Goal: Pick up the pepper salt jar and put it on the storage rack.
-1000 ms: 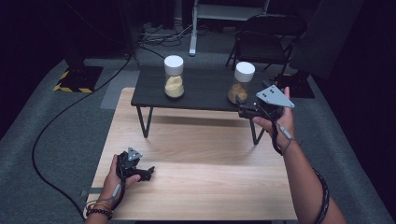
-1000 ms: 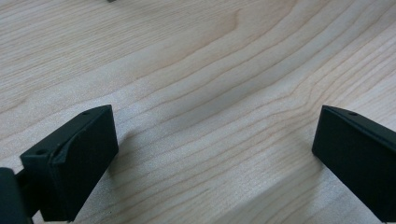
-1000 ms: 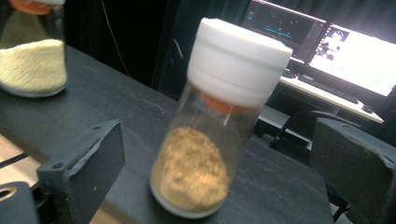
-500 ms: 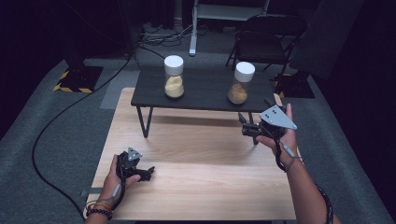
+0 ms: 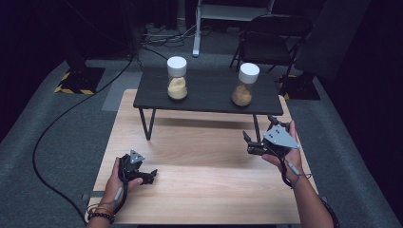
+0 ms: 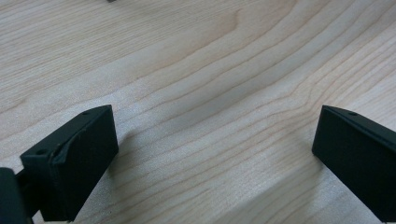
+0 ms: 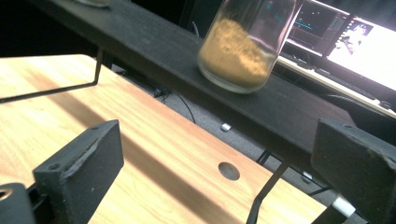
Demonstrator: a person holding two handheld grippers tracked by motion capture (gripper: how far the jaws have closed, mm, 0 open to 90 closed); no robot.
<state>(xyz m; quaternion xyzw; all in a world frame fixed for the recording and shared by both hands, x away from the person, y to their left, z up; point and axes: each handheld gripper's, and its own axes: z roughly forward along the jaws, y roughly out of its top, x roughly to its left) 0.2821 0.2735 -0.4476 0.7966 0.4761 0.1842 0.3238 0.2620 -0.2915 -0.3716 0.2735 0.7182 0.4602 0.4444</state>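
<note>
both grippers are black, each topped with a grey three-cornered plate dotted with small dark holes. the left gripper (image 5: 151, 176) has blocky matte jaws with a small round hole near each tip, and so does the right gripper (image 5: 247, 142). a dark cable trails from each along the forearm. the left wrist (image 5: 100, 213) wears dark beaded bracelets.

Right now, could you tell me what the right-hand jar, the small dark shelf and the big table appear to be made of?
Right-hand jar: clear glass or plastic, since the tan powder shows through; white, matte lid, probably plastic. Dark shelf: black matte top, perhaps painted wood, on thin dark rod legs that look like metal. Big table: pale wood or wood-look laminate, with visible grain.
</note>
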